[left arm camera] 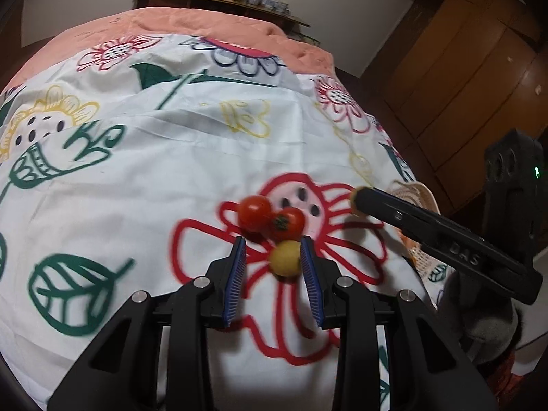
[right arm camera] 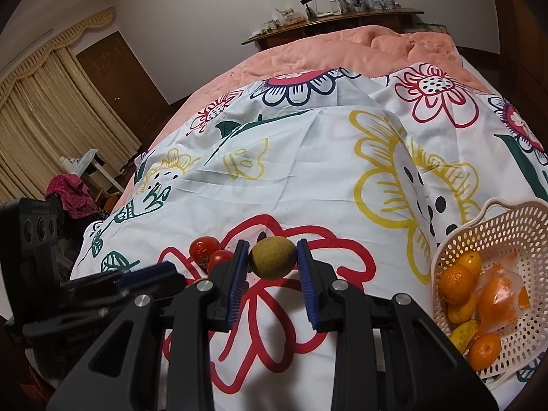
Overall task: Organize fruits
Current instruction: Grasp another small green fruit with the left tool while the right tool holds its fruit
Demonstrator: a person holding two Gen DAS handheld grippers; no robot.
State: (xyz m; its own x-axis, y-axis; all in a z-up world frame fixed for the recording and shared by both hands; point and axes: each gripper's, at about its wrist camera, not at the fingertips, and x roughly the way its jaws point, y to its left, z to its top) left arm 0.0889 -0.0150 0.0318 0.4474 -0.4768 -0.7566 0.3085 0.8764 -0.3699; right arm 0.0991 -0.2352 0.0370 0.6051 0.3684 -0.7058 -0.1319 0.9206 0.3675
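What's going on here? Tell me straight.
A person is sorting fruit on a flowered cloth. The right hand-held gripper appears shut on a brownish-green fruit. To its right stands a basket holding oranges. The left hand-held gripper is open around a yellow fruit lying on the cloth, with two tomatoes just beyond it.
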